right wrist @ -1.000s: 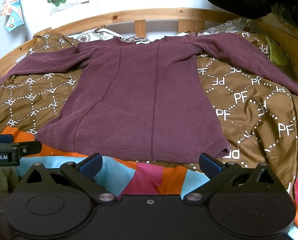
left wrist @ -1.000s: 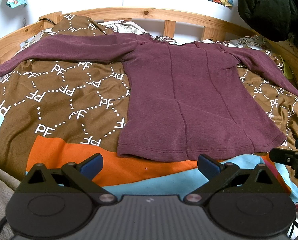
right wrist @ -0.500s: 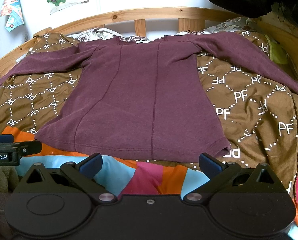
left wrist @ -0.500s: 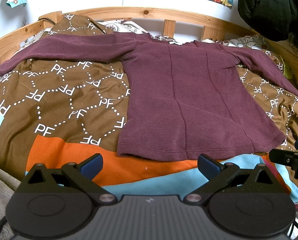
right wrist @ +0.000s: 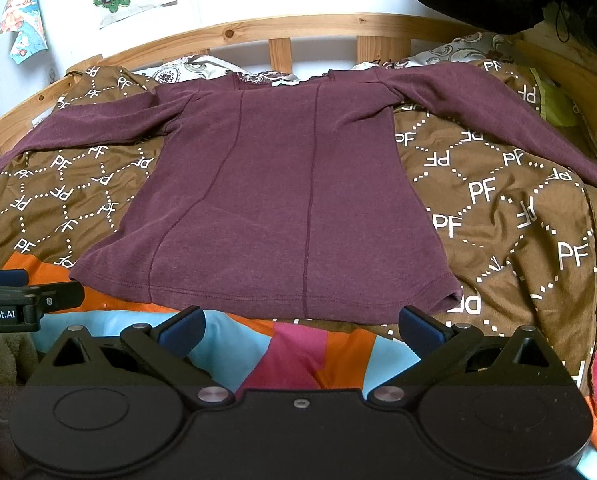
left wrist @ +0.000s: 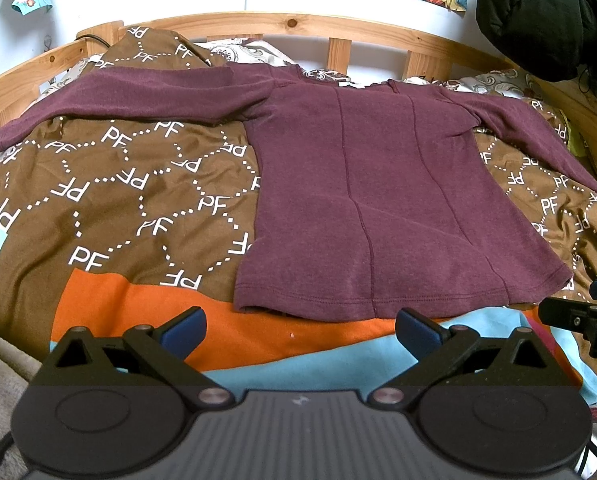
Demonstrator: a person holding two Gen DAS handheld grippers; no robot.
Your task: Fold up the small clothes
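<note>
Maroon top (left wrist: 382,200) sits flat and fully spread just ahead of both tools, so nothing is folded yet, by the look of it. Nearest in, the left gripper (left wrist: 300,330) hangs with its blue-padded fingers (left wrist: 182,326) wide apart and nothing between them, the hem (left wrist: 338,310) lying just beyond the fingertips and a little right of centre. Over on the other side, the right gripper (right wrist: 302,326) shows the same stance, fingers spread and empty, with the hem (right wrist: 258,300) running straight across in front of it. Each tool pokes into the other's view at the edge, level with the hem, which reads to me as a paired start, one tool for each bottom corner. Under them lies a quilt cover (right wrist: 298,352) in orange, pale blue and pink blocks, smooth and slightly rumpled. Moving out, the top is a soft, matte knit with two raised seams running down the body and a stitched hem, waist slightly nipped. Past the body, the left sleeve (left wrist: 130,96) and right sleeve (right wrist: 498,116) stretch out sideways over brown fabric (left wrist: 118,192) printed with white dotted diamonds and PF letters, ready to be brought in. Farthest off, a curved wooden bed rail (right wrist: 282,26) stands against a white wall.
</note>
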